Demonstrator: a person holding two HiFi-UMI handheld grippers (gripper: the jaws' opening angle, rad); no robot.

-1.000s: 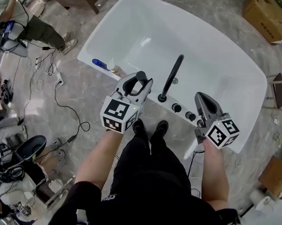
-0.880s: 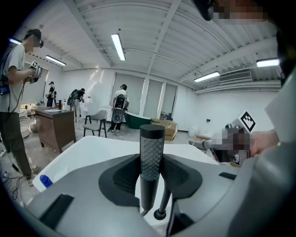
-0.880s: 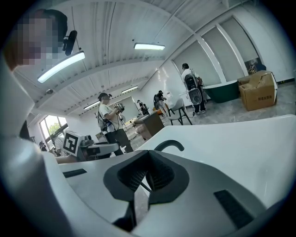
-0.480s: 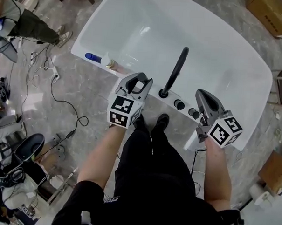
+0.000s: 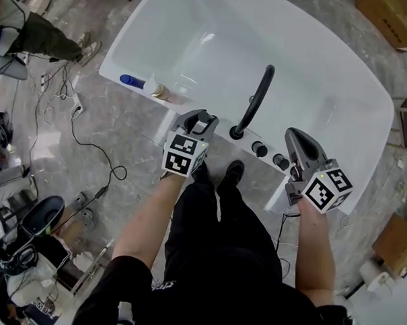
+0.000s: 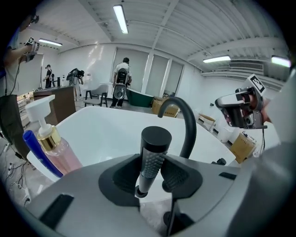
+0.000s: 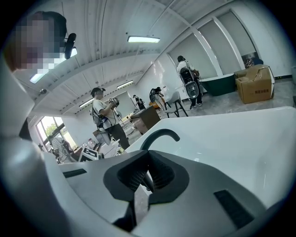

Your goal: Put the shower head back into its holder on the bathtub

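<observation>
White bathtub (image 5: pixel 327 96) fills the upper head view, with a black spout (image 5: pixel 254 103) and knobs (image 5: pixel 259 150) on its near rim. Left gripper (image 5: pixel 198 121) clamps the black shower head (image 6: pixel 154 150) upright near the spout. Right gripper (image 7: pixel 147 175) has its jaws together on nothing; the holder cannot be made out.

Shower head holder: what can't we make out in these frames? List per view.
Holder: not identifiable in any view. In the head view the left hand-held gripper covers part of the bathtub rim.
Shower head hose: in the left gripper view, the lower end disappears behind the gripper body.
Knobs: absent from the right gripper view, where the right hand-held gripper body blocks the rim.
</observation>
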